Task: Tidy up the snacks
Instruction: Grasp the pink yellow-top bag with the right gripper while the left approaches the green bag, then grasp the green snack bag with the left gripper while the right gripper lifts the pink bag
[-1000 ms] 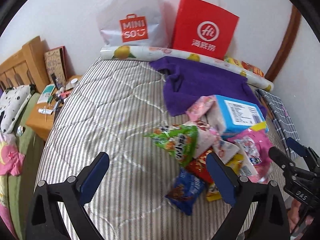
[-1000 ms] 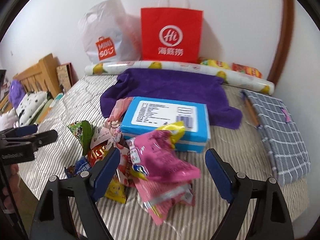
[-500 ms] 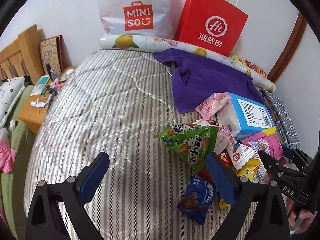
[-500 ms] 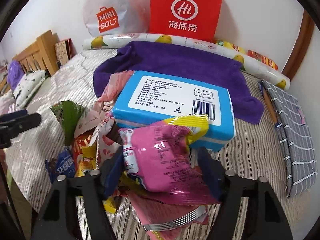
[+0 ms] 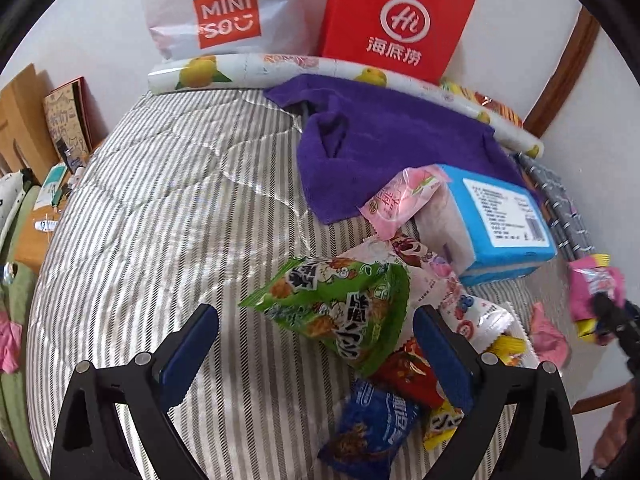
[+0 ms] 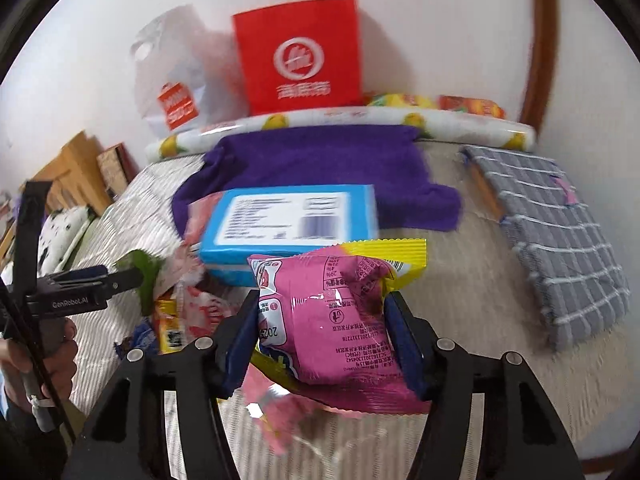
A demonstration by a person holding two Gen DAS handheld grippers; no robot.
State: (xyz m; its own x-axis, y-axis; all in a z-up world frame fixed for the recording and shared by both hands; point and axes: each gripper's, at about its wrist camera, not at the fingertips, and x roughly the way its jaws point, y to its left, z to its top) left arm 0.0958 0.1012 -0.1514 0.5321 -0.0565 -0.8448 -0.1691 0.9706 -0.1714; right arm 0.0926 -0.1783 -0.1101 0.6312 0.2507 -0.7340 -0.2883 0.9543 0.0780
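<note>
A pile of snack packets lies on the striped quilt: a green bag, a blue packet, a red one and a pale pink peach packet. My left gripper hangs open just above the green bag, a finger on either side and neither touching it. My right gripper has its jaws closing, and both pads press the sides of a pink snack packet held clear of the bed. The left wrist view shows that packet at the far right.
A blue tissue box and a purple towel lie behind the pile. A red paper bag, a white shopping bag and a fruit-print roll line the wall. A grey checked pouch lies at the right.
My right gripper went from open around the pink packet to pressing on it and raised it off the pile. My left gripper came down closer to the green bag.
</note>
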